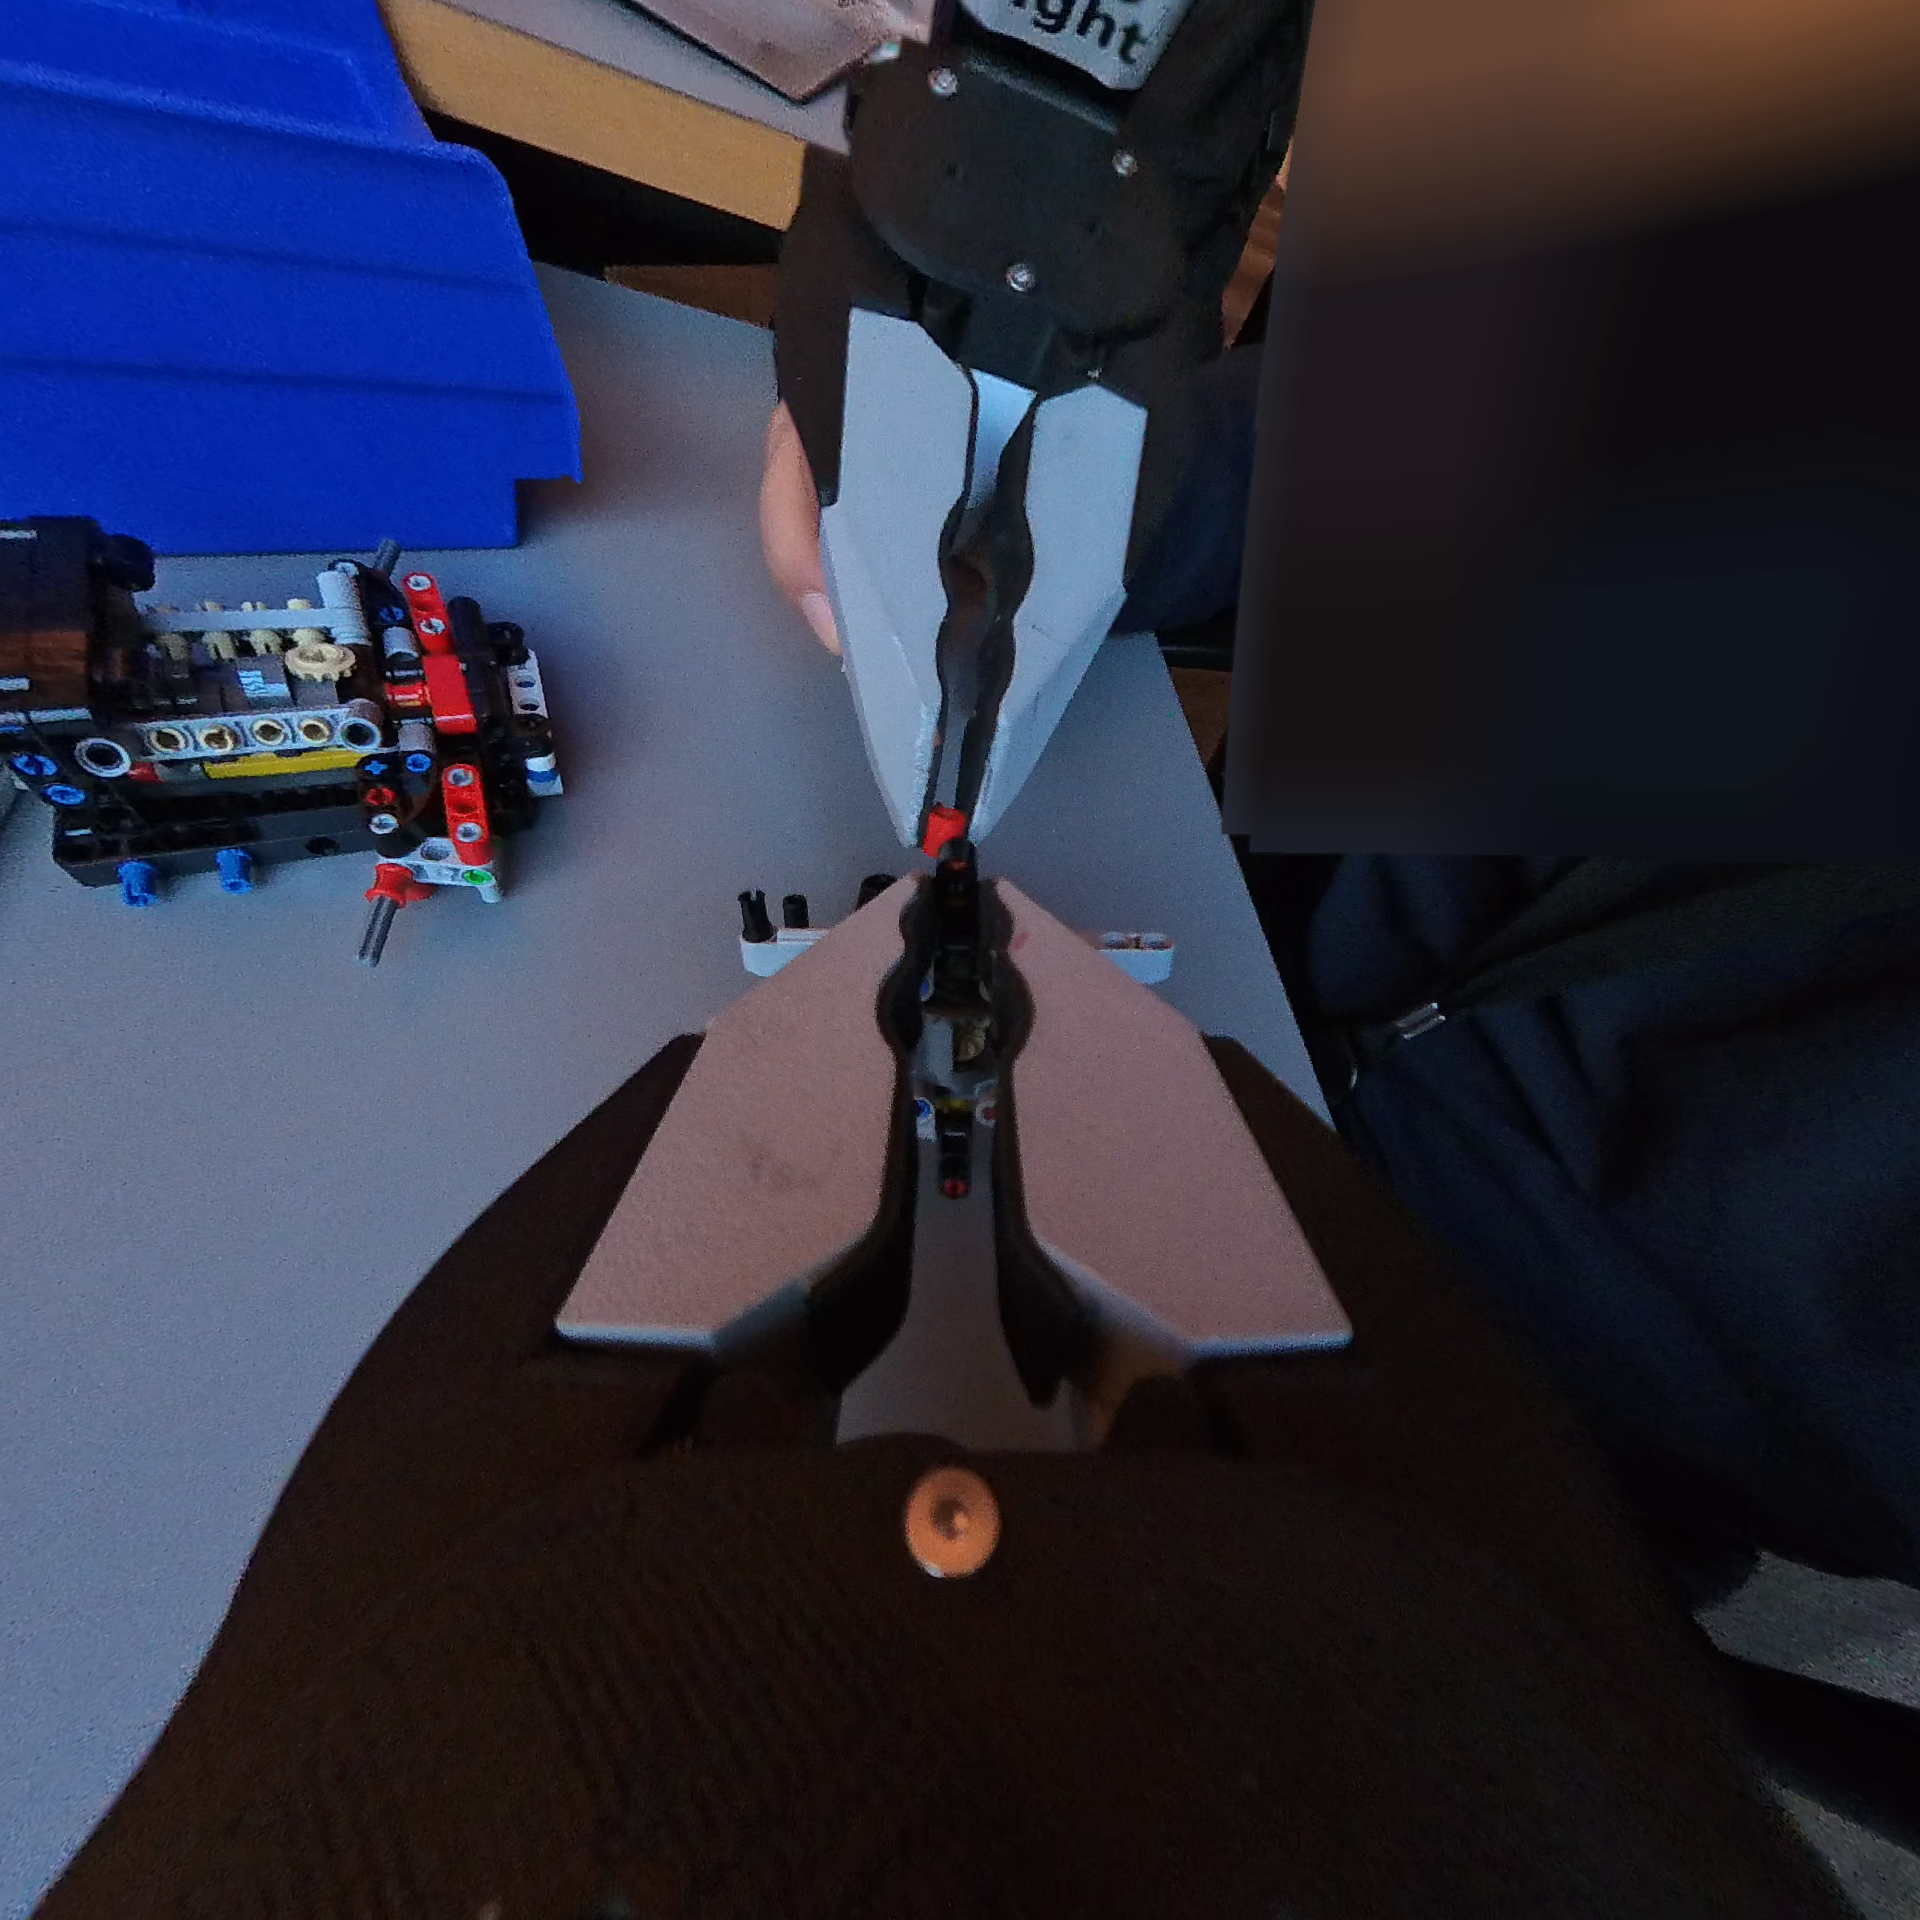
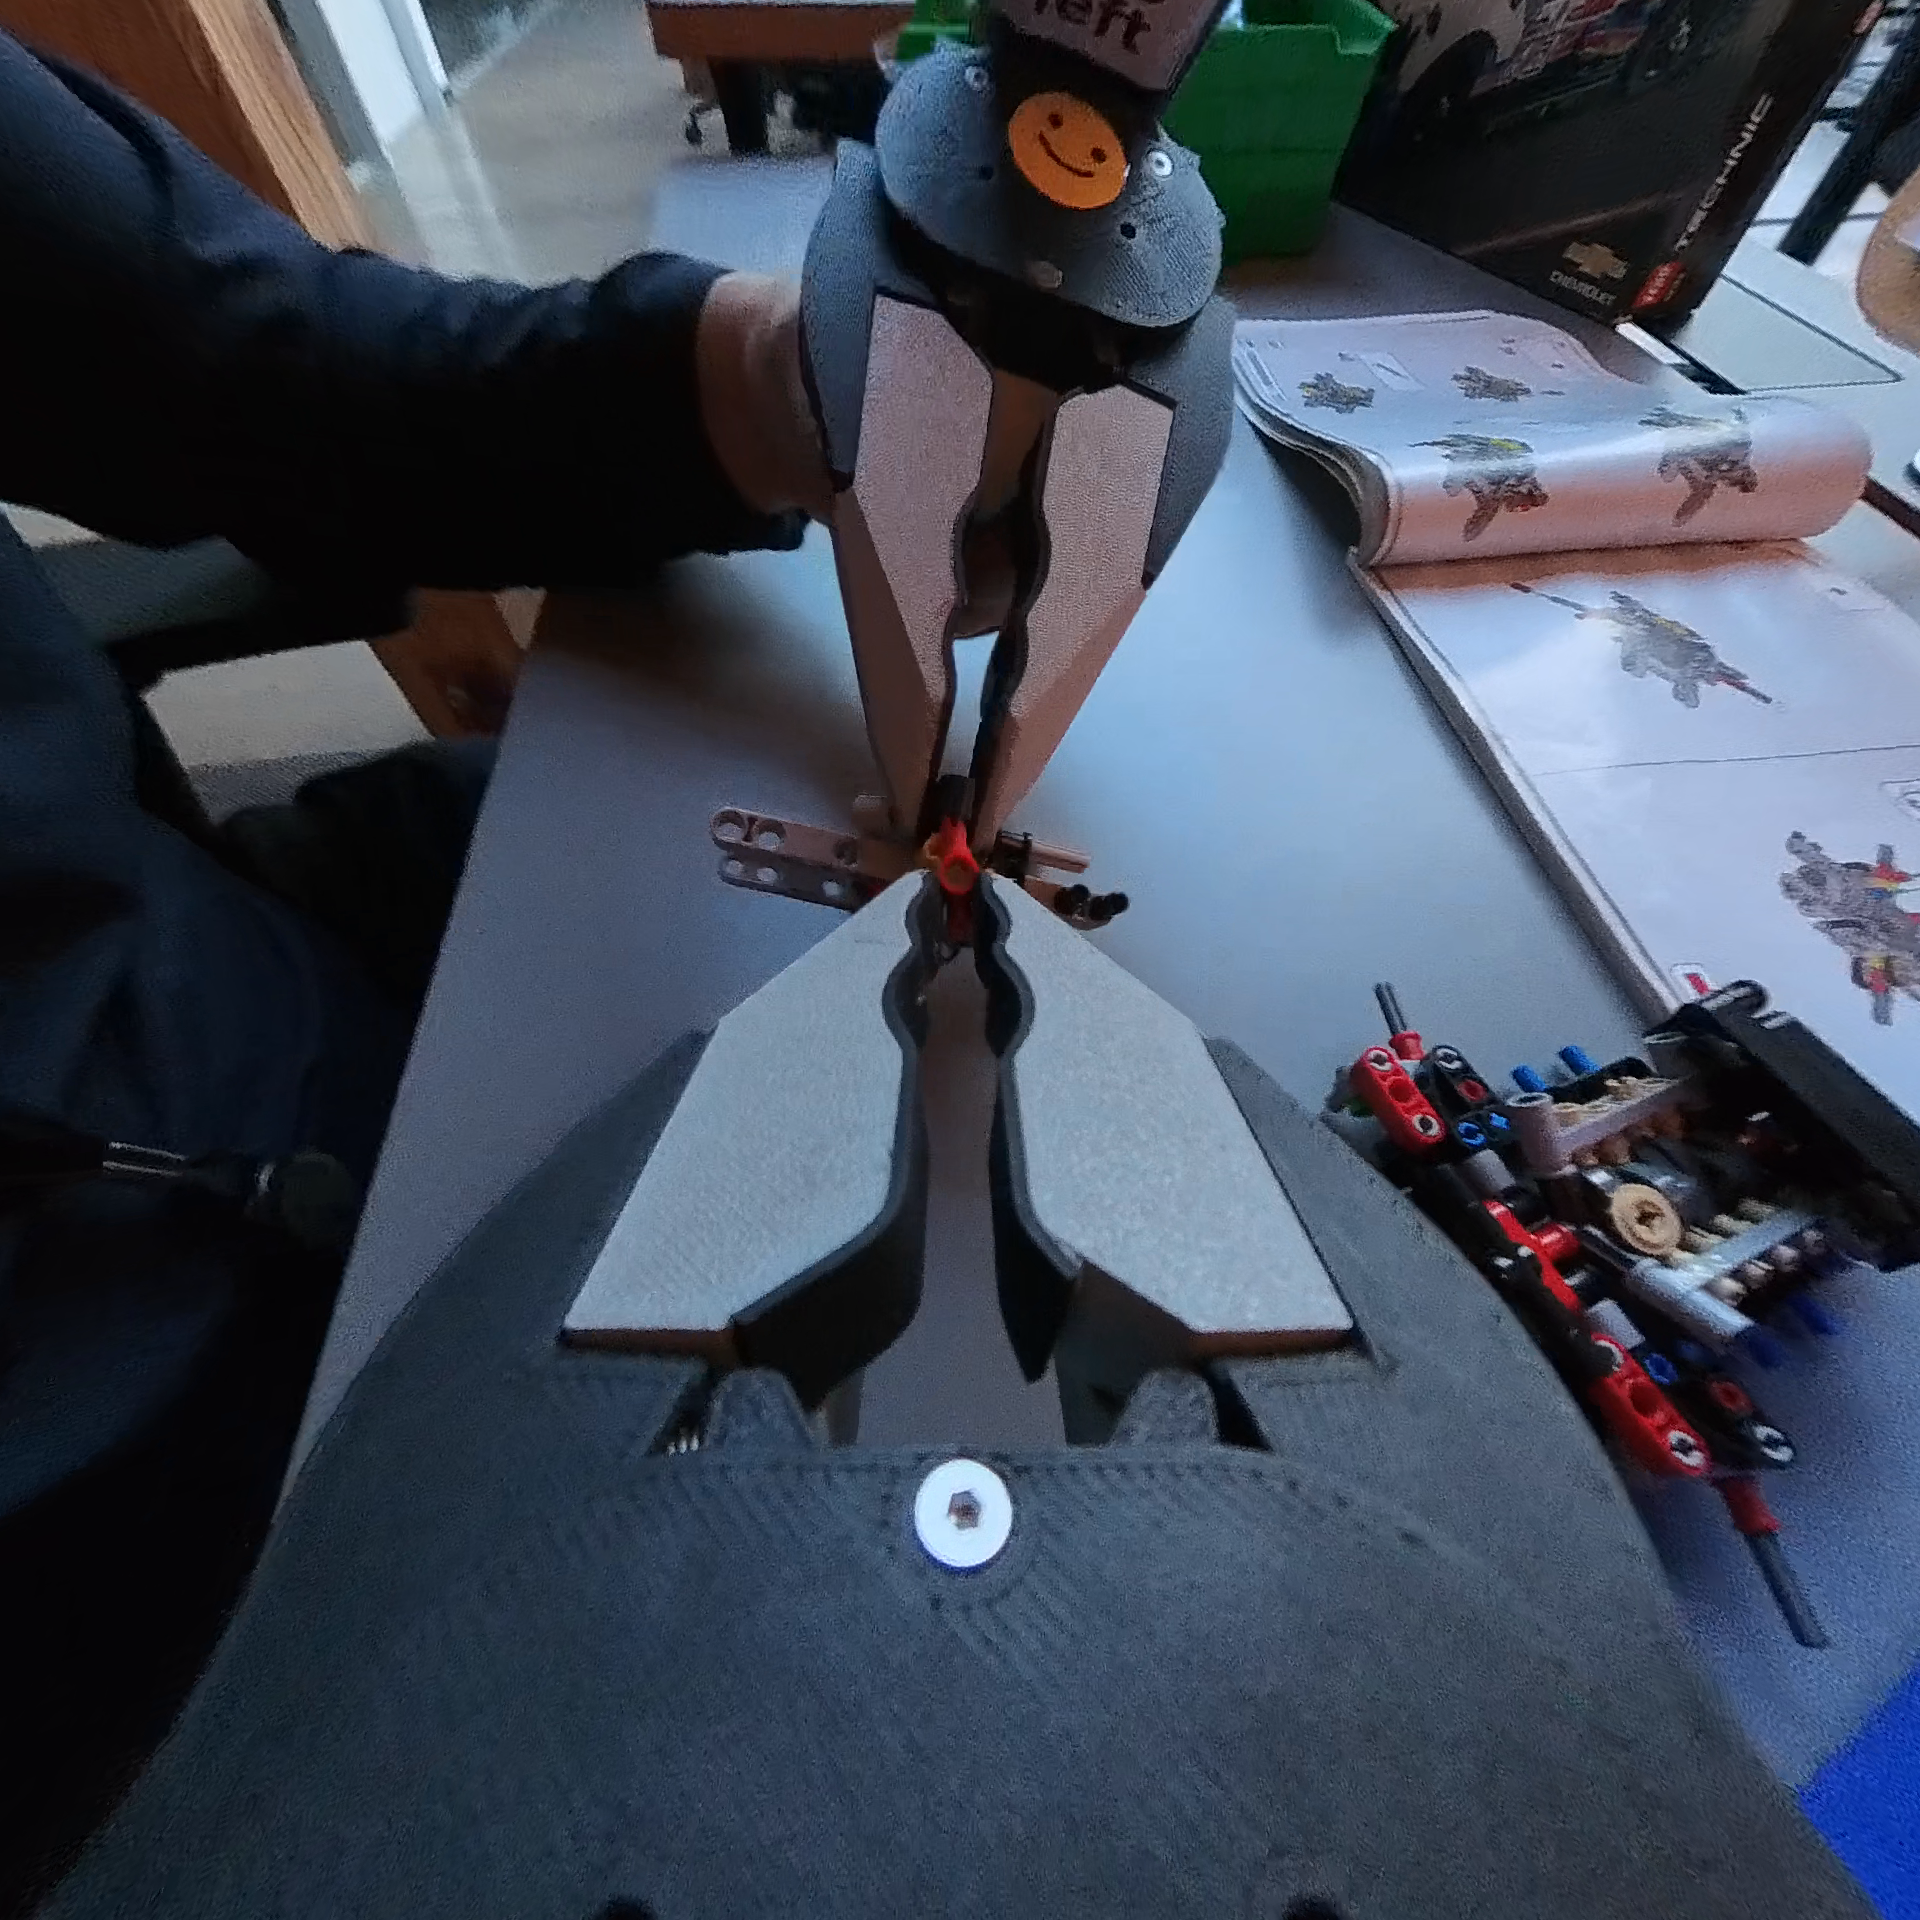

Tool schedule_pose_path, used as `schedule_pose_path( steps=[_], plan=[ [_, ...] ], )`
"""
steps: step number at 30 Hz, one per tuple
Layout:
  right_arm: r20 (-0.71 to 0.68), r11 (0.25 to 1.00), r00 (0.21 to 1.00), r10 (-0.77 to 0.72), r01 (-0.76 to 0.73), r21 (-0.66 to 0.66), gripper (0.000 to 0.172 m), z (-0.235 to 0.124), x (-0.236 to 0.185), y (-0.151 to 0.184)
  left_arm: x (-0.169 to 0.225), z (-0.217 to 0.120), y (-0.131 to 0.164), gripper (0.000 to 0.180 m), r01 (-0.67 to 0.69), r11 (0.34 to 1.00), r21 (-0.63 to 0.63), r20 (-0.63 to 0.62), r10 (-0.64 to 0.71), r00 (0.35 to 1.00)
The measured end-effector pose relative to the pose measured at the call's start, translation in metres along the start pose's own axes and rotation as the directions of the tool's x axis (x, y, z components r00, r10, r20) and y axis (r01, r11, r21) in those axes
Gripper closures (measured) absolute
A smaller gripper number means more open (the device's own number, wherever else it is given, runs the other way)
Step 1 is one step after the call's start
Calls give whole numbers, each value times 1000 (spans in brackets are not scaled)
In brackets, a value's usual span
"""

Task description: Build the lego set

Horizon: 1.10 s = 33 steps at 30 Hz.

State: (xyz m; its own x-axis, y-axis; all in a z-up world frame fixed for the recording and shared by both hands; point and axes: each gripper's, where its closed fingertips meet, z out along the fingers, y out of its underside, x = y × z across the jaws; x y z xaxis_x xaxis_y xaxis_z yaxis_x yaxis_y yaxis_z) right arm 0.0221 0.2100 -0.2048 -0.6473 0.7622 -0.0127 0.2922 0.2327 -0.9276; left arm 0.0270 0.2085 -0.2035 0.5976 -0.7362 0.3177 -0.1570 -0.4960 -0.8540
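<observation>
Two claws meet tip to tip: the left claw (image 1: 954, 883) and the right claw (image 2: 951, 894). One white beam assembly (image 1: 779, 951) lies just beneath them. One large brick build (image 1: 281, 717) sits left of the left claw, one blue bin (image 1: 260, 281) beyond it. One open instruction booklet (image 2: 1558, 457) and one dark box (image 2: 1590, 135) lie right of the right claw, one green bin (image 2: 1278, 125) beyond.

Writing on dark box (image 2: 1579, 145); also on hand-held gripper label (image 1: 1081, 36).

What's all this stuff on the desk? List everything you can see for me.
Small brick assembly: one, black and grey, gripped in left claw.
Red bush: one, pinched in right claw.
White beams with black pins: a few, under the claws.
Brick-built chassis: one, multicoloured, on grey table.
Blue bin: one, behind chassis.
Instruction booklet: one, open.
Set box: one, dark.
Green bin: one.
Left claw, right claw: facing, tip to tip.
</observation>
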Motion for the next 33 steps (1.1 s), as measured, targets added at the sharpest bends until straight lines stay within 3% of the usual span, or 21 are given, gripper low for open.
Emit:
schedule_pose_path(
  steps=[14, 18, 27, 33],
  plan=[
    [-6, 1000, 1000, 28, -28, 6, 169, 0, 0, 0, 0, 0, -1, 176, 4, 999, 32, -2, -4, 1000],
    [-46, 999, 998, 41, -40, 6, 169, -2, 4, 0, -6, 0, -3, 176, -25, 1000, 7, 90, 24, 996],
    [-156, 997, 986, 60, -68, -45, 168, 0, 13, 3, -14, 0, -2, 175, -20, 999, -37, 173, 26, 985],
    [-176, 988, 975, -138, 124, -88, 169, -4, 8, -1, -7, 1, -4, 176, -29, 998, -59, 150, 38, 988]
  ],
)
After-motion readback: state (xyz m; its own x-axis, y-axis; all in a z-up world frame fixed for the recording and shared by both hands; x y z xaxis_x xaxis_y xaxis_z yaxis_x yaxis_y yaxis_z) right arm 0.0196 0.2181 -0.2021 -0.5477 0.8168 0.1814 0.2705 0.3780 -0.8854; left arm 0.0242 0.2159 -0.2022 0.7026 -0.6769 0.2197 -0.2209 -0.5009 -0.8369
